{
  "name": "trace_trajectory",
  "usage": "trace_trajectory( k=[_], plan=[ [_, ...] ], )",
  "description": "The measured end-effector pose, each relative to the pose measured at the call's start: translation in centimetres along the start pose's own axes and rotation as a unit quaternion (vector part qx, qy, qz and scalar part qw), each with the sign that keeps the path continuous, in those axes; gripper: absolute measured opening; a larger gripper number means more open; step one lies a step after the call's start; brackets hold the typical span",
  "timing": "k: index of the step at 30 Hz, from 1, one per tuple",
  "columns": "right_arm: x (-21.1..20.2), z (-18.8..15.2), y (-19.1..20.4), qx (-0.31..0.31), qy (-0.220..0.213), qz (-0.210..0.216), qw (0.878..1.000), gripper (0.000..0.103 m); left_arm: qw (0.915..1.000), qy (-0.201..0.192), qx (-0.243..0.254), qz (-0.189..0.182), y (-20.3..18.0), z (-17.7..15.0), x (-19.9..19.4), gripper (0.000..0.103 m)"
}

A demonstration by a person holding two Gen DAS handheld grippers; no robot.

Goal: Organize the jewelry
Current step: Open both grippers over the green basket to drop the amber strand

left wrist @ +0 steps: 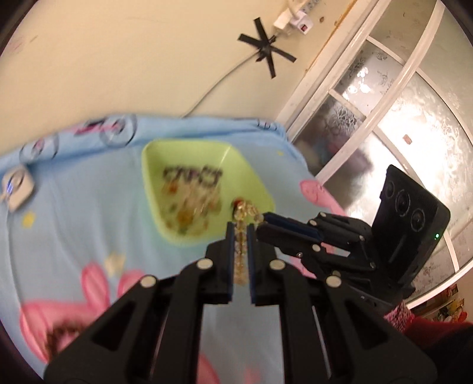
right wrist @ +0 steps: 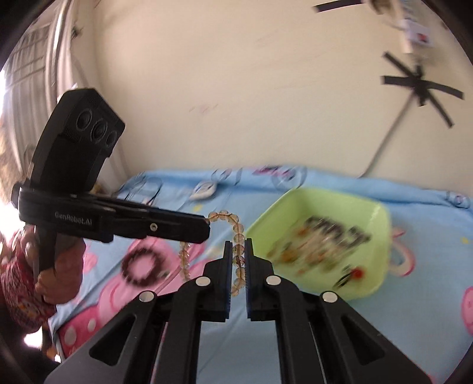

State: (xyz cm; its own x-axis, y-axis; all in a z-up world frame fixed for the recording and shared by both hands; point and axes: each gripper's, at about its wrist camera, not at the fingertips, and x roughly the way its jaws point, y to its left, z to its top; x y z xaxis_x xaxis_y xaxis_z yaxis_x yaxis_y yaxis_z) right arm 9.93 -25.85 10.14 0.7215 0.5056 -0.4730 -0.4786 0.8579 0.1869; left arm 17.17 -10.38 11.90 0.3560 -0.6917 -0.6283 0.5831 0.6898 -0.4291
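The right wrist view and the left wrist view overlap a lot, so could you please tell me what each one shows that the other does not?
Only the right wrist view shows the dark beaded bracelet lying on the blanket and the person's hand gripping the left gripper's handle.

Only the left wrist view shows the frosted glass window and the white power strip on the wall.

Both show the amber bead bracelet pinched by the left gripper and right gripper, the green tray of blurred jewelry, the blue cartoon blanket and the black tape cross.
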Motion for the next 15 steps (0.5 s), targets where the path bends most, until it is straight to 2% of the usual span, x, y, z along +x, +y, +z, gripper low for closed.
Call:
trace_trajectory(
  k=[1,3,4,5,6,7,9,12,15],
  plan=[
    [0.2,0.6,-1.0,0.008,-0.008,-0.006,1.000,0.000,1.0000,-0.005,0.003,0.005,-0.1,0.8,0.6,0.007],
    [1.2,1.7,-3.0,0.029,-0.012,-0.018,0.999,0.000,0.9986,-0.030,0.005,0.043,0.0,3.2,2.4,0.010],
    [2.1,2.0,-4.3,0.042,-0.007,-0.040,0.998,0.000,0.9974,-0.035,0.002,0.063,0.4,3.8,3.3,0.020],
    [2.6,2.1,-5.3,0.051,-0.003,-0.066,0.996,0.000,0.9960,-0.035,-0.006,0.082,0.8,4.3,4.2,0.025],
    [2.9,2.0,-5.9,0.063,0.000,-0.088,0.994,0.000,0.9943,-0.024,-0.025,0.101,1.7,4.4,5.2,0.025],
    [2.8,1.5,-6.5,0.084,0.002,-0.088,0.993,0.000,0.9944,-0.017,-0.037,0.097,2.1,4.1,5.4,0.025],
    [1.6,-0.2,-6.5,0.110,-0.006,-0.050,0.993,0.000,0.9965,-0.022,-0.039,0.071,2.5,2.4,4.5,0.025],
    [0.2,-2.7,-5.1,0.115,-0.009,-0.025,0.993,0.000,0.9940,-0.038,-0.016,0.101,2.5,-0.9,1.8,0.025],
    [0.8,-5.4,-2.9,0.136,0.033,0.035,0.990,0.000,0.9929,-0.041,-0.036,0.106,4.3,-4.5,-1.7,0.025]
  ],
)
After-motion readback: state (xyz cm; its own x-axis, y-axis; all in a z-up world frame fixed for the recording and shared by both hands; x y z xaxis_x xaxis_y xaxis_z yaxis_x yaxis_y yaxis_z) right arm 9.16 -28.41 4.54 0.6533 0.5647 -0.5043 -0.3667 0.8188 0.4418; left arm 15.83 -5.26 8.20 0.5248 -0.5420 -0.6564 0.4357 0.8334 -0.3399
